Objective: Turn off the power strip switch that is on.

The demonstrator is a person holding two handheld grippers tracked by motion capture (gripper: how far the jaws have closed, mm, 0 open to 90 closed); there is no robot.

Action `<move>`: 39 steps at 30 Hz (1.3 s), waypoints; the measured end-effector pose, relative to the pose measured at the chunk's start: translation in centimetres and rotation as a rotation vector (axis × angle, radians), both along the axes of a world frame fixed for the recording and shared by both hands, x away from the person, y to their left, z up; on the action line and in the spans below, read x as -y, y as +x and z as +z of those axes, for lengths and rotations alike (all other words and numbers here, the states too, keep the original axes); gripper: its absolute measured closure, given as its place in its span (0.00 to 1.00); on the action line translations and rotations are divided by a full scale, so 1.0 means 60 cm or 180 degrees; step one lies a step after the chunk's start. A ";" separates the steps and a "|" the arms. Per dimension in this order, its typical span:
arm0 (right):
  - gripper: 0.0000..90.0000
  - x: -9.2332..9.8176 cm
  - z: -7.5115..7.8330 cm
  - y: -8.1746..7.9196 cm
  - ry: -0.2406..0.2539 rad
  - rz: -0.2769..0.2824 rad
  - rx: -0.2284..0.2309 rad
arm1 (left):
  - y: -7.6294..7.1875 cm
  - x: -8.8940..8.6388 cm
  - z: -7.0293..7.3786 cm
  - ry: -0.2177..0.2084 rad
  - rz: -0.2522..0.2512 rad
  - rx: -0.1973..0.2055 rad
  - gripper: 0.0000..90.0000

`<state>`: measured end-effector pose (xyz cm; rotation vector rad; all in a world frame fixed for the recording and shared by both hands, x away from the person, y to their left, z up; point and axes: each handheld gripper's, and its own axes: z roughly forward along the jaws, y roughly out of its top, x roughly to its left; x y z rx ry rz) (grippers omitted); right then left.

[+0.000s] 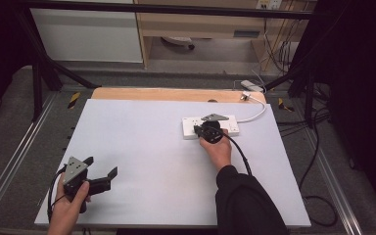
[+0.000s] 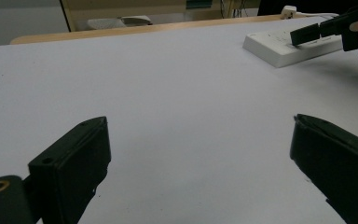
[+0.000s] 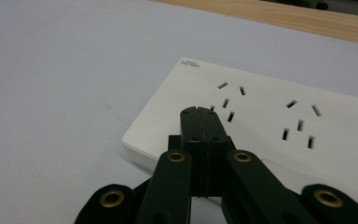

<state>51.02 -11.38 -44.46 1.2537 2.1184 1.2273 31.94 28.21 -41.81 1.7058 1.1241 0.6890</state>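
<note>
At the near left corner of the bench (image 1: 142, 147) my left tool (image 1: 101, 172) rests with its jaws wide apart and empty, well apart from the work. Much bare room lies between. To the right, my right tool (image 1: 198, 130) has its jaws pressed together, holding nothing, above the left end of the white power strip (image 1: 227, 125), which lies long-side across the far bench.
</note>
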 end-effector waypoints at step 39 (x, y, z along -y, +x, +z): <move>1.00 -0.007 -0.005 -0.004 -0.0042 -0.0003 0.0122 | 0.000 -0.001 0.000 -0.0006 -0.0002 -0.0002 0.06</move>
